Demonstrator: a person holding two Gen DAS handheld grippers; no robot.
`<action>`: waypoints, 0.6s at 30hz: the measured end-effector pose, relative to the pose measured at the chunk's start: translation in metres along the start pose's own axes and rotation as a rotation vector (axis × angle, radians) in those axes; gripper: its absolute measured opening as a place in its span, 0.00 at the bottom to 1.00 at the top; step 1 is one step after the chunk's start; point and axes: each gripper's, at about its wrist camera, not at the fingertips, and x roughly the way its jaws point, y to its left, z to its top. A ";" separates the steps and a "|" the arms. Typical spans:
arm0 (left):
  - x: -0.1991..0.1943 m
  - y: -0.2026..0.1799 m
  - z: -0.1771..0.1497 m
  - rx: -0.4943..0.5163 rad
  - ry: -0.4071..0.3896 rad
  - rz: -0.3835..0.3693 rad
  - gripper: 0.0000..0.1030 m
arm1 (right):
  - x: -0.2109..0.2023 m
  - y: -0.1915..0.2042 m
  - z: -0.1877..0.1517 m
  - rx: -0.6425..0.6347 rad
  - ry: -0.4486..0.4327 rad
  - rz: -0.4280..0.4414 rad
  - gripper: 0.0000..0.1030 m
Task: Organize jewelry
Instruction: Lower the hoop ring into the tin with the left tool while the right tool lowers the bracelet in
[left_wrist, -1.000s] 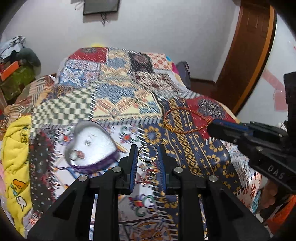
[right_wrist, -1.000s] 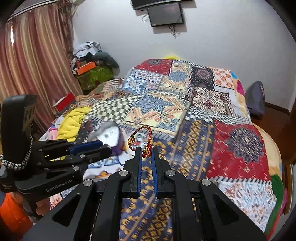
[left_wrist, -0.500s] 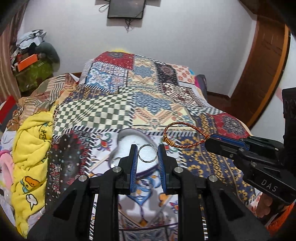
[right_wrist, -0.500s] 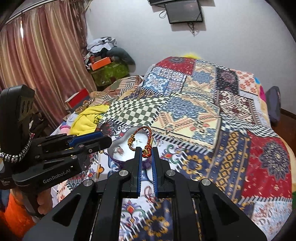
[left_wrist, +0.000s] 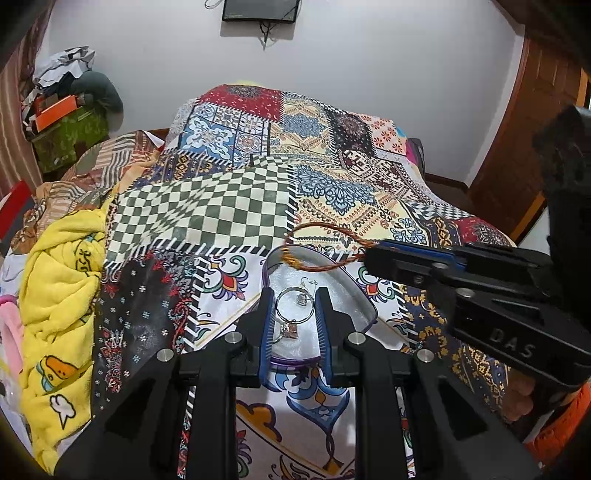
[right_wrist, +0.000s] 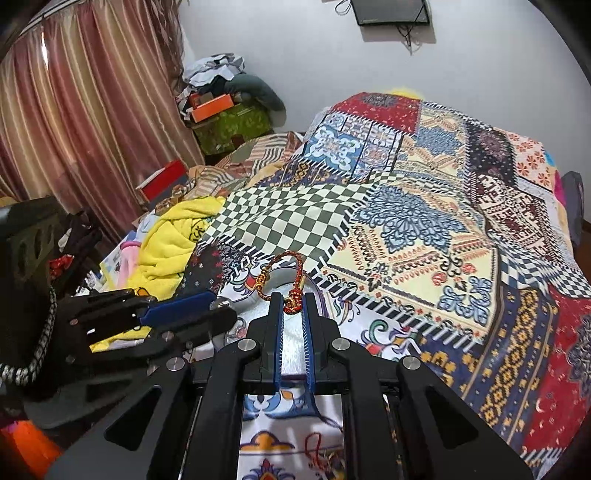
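A heart-shaped jewelry box (left_wrist: 338, 275) with white lining and a purple rim lies open on the patchwork bedspread. A small stone ring (left_wrist: 289, 328) and another silver piece (left_wrist: 303, 297) rest inside it. My left gripper (left_wrist: 294, 295) hovers just above the box, shut on a thin silver hoop (left_wrist: 295, 305). From the right, my right gripper (left_wrist: 371, 254) holds a red-and-gold braided bracelet (left_wrist: 321, 254) over the box's far rim. In the right wrist view, the right gripper (right_wrist: 291, 297) is shut on the bracelet (right_wrist: 282, 271) at its knot, with the box (right_wrist: 293, 332) beneath and the left gripper (right_wrist: 218, 314) alongside.
A yellow blanket (left_wrist: 62, 280) is bunched at the bed's left side. Cluttered boxes and clothes (right_wrist: 225, 107) stand by the curtain at the far left. The wooden door (left_wrist: 517, 147) is on the right. A red cord (right_wrist: 321, 448) lies on the quilt near me.
Both grippers have travelled left across the bed with their pieces. The box, earlier off to the left, now lies directly under both.
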 end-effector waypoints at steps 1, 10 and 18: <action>0.002 -0.001 0.000 0.007 0.002 0.001 0.20 | 0.003 0.000 0.000 -0.001 0.006 0.002 0.08; 0.019 -0.001 -0.001 0.040 0.028 0.019 0.20 | 0.021 -0.004 -0.004 -0.017 0.078 0.015 0.08; 0.026 0.001 -0.001 0.047 0.048 0.040 0.20 | 0.026 -0.001 -0.011 -0.045 0.122 0.018 0.08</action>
